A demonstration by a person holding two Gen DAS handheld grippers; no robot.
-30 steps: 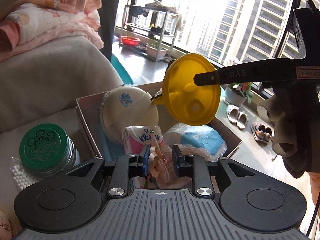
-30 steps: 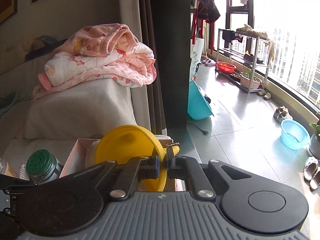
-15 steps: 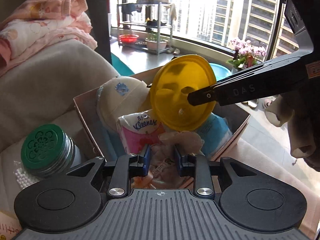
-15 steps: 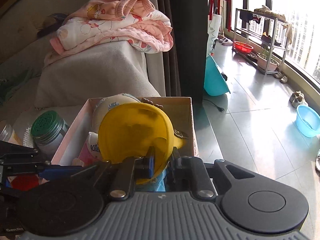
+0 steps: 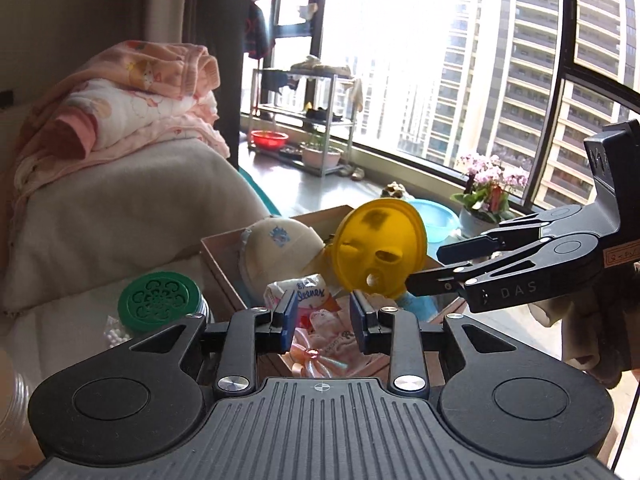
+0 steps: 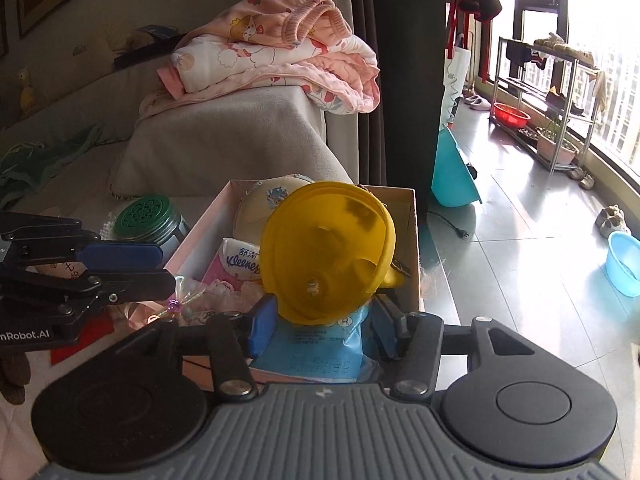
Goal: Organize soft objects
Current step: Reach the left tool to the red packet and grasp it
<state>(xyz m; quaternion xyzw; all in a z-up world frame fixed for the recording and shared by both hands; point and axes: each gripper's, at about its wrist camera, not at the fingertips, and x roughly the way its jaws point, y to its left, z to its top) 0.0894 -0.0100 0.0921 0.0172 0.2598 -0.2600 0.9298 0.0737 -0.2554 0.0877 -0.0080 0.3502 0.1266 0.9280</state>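
Over the open cardboard box [image 6: 414,240], the right gripper [image 6: 324,326] has just been opening; its blue pads stand clear either side of the yellow round plastic funnel-like lid [image 6: 326,252], which leans on a blue wipes pack [image 6: 320,352] inside the box. Left gripper [image 5: 323,316] is partly open, nothing pinched, above a pink ribboned fabric piece [image 5: 320,344]. Also in the box: pink Kleenex tissue pack [image 5: 302,292], cream round cap [image 5: 276,246]. Green-lidded jar [image 5: 160,298] stands beside the box.
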